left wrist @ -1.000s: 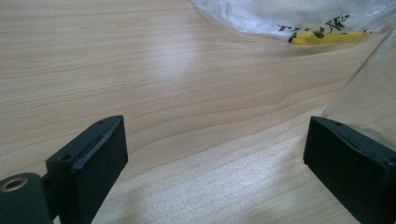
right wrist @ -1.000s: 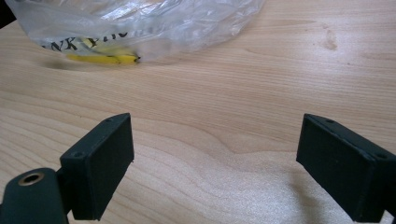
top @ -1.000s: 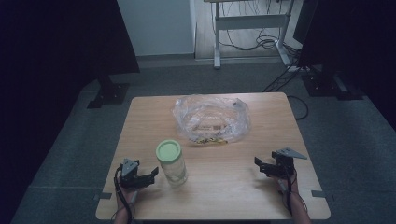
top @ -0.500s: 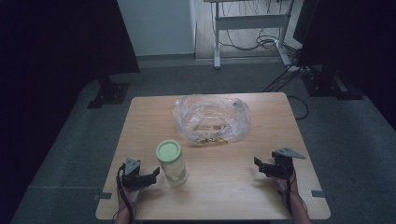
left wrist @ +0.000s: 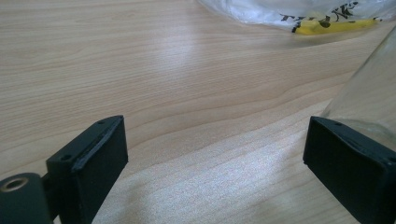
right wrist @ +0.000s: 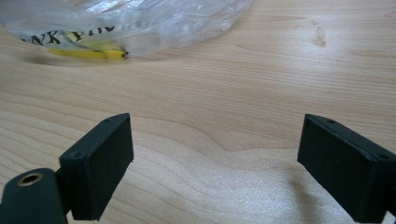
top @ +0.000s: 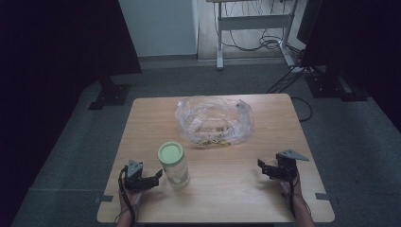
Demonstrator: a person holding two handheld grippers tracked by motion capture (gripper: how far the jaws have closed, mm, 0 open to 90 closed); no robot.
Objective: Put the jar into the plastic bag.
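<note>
Left gripper [top: 150, 178] nearer jar [top: 173, 165], jaws apart

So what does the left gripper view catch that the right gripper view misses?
The left gripper view alone catches the clear glass jar wall beside one jaw of the open left gripper. The right gripper view alone has the open right gripper over bare wood. Both share the light wooden table and the crinkled clear plastic bag with yellow contents.
</note>
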